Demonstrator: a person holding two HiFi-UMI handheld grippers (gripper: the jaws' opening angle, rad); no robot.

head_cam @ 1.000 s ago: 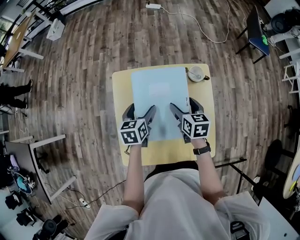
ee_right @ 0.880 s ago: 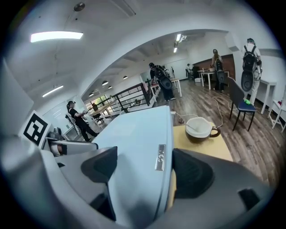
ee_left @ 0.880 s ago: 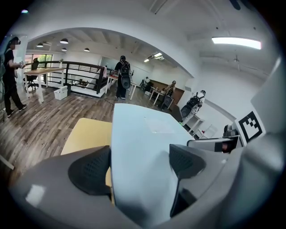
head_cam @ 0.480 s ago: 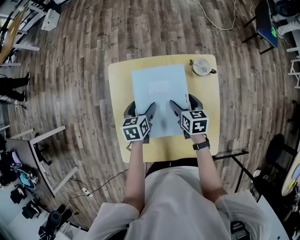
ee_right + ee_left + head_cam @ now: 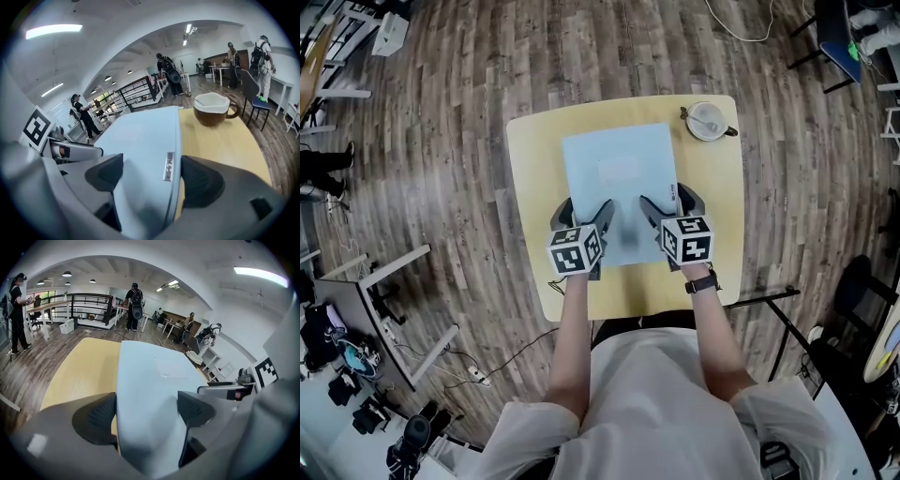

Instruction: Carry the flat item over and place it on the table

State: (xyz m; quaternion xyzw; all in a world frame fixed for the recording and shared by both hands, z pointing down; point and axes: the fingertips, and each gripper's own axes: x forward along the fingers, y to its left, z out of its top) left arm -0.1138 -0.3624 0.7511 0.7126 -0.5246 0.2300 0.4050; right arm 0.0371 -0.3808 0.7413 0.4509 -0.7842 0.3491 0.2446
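Observation:
A pale blue flat item point(image 5: 619, 178) with a small label lies level over the middle of a square yellow table point(image 5: 534, 187); I cannot tell whether it touches the top. My left gripper point(image 5: 581, 214) straddles its near left edge, one finger outside the edge and one over the item. My right gripper point(image 5: 668, 202) straddles the near right edge the same way. Both stand with jaws wide apart. The left gripper view shows the item point(image 5: 150, 376) running between the pads of the left gripper point(image 5: 145, 411). The right gripper view shows the item point(image 5: 140, 136) ahead of the right gripper point(image 5: 152, 173).
A brown and white cup point(image 5: 708, 120) stands at the table's far right corner, also the cup point(image 5: 213, 108) beside the item. Wooden floor surrounds the table. Desk frames point(image 5: 394, 309) stand at the left, a blue chair point(image 5: 830, 28) at the far right. People stand in the background.
The table has drawn closer and sits more centred below me. The item now lies farther back from the table's far edge. Both grippers keep the same places at its near edge.

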